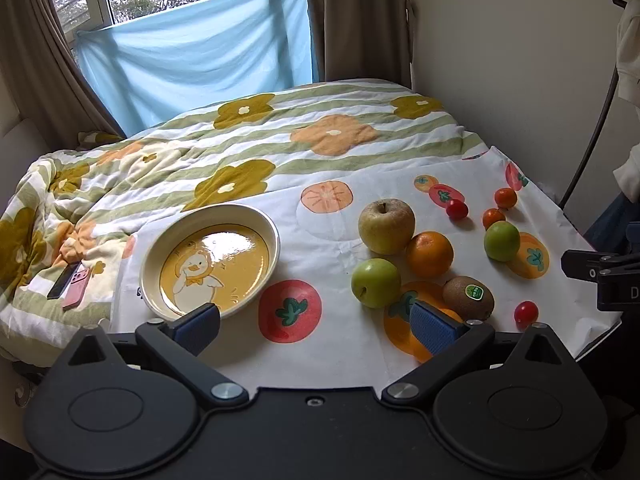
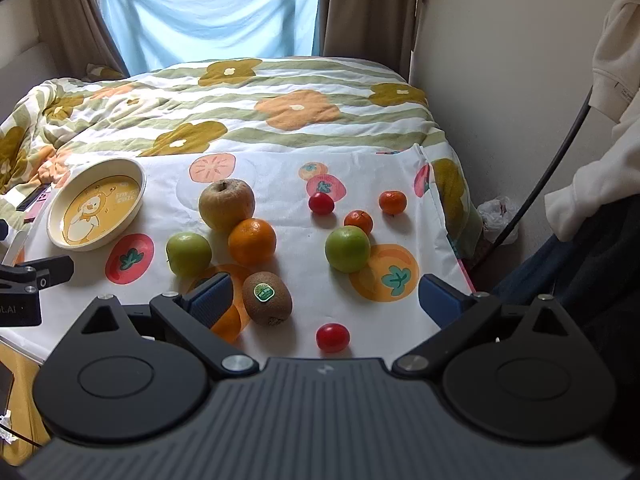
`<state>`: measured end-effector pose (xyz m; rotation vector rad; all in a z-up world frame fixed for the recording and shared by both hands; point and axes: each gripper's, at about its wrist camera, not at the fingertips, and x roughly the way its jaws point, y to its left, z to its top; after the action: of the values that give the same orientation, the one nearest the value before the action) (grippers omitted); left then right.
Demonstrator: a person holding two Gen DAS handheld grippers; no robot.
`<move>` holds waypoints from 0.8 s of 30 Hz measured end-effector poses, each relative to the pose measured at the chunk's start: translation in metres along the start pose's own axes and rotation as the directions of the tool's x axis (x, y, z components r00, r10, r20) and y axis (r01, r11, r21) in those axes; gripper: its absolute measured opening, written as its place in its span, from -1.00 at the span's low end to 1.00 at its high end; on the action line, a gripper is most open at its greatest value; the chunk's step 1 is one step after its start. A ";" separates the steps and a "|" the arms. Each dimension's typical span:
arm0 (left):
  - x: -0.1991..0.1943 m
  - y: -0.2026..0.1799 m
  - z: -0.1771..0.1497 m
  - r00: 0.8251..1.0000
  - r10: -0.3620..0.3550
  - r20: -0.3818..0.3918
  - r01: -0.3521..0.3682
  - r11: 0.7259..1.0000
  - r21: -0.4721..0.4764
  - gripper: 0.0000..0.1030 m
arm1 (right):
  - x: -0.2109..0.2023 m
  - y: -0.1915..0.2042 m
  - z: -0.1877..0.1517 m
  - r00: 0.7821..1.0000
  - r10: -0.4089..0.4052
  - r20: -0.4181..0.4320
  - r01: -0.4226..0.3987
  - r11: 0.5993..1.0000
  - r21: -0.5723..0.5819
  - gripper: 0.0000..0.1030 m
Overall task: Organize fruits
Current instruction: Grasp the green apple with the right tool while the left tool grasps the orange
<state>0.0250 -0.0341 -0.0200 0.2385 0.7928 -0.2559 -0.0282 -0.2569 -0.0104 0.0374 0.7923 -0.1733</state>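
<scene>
We note phones (image 1: 70, 286) cut by edge in right wrist view; small orange fruit (image 1: 450, 314) half hidden behind left gripper (image 1: 320, 322) pad; sticker text on kiwi (image 2: 267, 298) unreadable.

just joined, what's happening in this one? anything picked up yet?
Nothing picked up yet. A person holds two grippers over a fruit-print cloth spread on a bed. Both the left gripper and the right gripper are open and empty. The duck-print bowl is empty. All the fruit lies loose on the cloth: a yellow apple, an orange, two green apples, a kiwi, two small oranges and two cherry tomatoes. The kiwi sits nearest the right gripper.
</scene>
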 end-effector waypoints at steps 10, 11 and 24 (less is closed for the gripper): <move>0.031 -0.058 -0.024 0.999 0.026 -0.035 -0.027 0.999 -0.040 0.97 | 0.055 -0.028 -0.006 0.995 0.101 -0.021 -0.102 0.990 -0.093 1.00; 0.035 -0.063 -0.027 0.999 0.030 -0.035 -0.031 0.999 -0.045 0.97 | 0.062 -0.030 -0.008 0.993 0.112 -0.021 -0.114 0.988 -0.106 1.00; 0.101 -0.124 -0.053 0.997 0.051 -0.063 -0.053 0.998 -0.030 0.75 | 0.140 -0.057 -0.019 0.983 0.180 -0.031 -0.182 0.973 -0.141 1.00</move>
<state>0.0189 -0.1485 -0.1429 0.2383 0.8504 -0.1871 0.0452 -0.3314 -0.1221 -0.0251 0.8137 0.0574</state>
